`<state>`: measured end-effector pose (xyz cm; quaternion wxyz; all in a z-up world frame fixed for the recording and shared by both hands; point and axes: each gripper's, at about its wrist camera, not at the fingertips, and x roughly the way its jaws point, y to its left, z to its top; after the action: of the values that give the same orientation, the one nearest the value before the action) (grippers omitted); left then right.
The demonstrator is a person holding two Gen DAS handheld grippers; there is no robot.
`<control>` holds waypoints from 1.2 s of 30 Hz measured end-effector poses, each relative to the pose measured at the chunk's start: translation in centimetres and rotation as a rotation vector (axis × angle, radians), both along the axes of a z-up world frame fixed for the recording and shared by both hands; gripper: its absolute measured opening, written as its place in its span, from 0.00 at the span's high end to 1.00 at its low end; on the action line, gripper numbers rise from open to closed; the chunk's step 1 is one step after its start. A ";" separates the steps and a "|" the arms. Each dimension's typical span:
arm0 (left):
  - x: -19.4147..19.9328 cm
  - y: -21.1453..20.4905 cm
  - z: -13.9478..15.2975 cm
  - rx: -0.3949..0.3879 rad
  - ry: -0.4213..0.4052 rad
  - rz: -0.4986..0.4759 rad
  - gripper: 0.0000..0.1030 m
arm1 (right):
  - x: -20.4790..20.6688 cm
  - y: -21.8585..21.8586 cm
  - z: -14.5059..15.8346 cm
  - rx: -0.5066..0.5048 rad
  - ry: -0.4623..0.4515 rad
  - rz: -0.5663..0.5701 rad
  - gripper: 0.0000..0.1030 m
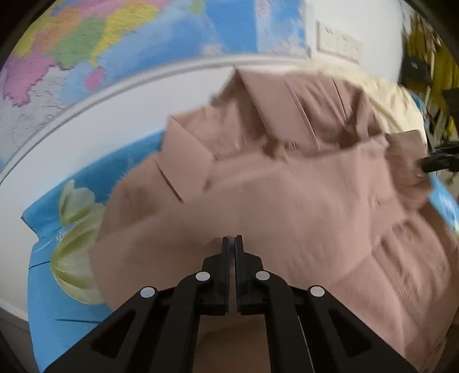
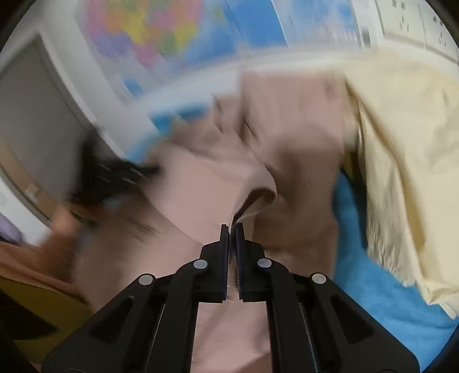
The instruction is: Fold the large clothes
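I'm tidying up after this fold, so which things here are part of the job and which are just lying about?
Job: pink shirt, left gripper, right gripper, both pinching its cloth.
Lying about: cream cloth, blue mat, wall map, wall sockets.

A large coloured map [image 1: 86, 48] hangs on the pale wall [image 1: 378, 25] behind the desk [image 1: 120, 114], its land in pink, green, yellow and orange against blue sea. To the right of the map a white panel of sockets [image 1: 338, 43] is set into the wall. The desk is white with a raised rim, and a blue cloth [image 1: 48, 287] with a pale flower print lies spread over it. The light is soft and even.
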<state>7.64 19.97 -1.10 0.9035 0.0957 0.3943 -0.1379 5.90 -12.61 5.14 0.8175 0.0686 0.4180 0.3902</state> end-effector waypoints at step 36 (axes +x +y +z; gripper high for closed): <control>-5.3 10.8 -0.4 -0.221 0.037 0.230 0.29 | 3.6 -6.4 -2.6 -0.067 0.051 -0.283 0.26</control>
<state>2.36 30.80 -1.54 0.9109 -0.0526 0.4017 -0.0777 9.50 -19.00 2.51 0.8554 0.1094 0.4374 0.2549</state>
